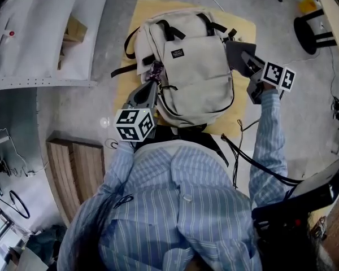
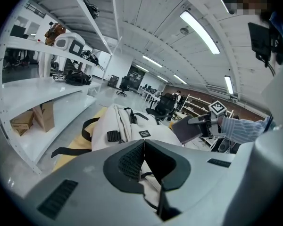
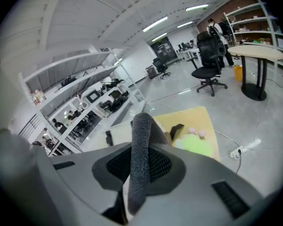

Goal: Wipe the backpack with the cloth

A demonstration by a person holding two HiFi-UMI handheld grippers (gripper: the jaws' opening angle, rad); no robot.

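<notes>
A beige backpack (image 1: 195, 66) lies flat on a yellow tabletop (image 1: 140, 16), straps toward the far edge. My left gripper (image 1: 152, 84) is at the backpack's near left side, its jaws shut on the beige fabric by the zip. In the left gripper view the backpack (image 2: 127, 126) stretches away beyond the closed left gripper (image 2: 142, 146). My right gripper (image 1: 246, 60) is at the backpack's right edge, shut on a dark grey cloth (image 1: 235, 53) that touches the side. The cloth (image 3: 140, 159) stands folded between the right gripper's (image 3: 140, 147) jaws and hides their tips.
White shelving (image 1: 39, 33) with a cardboard box (image 1: 74, 30) stands at the left. A wooden slatted platform (image 1: 79, 168) lies at the lower left. A black stool (image 1: 313, 30) stands at the far right, and cables (image 1: 243, 129) trail over the grey floor.
</notes>
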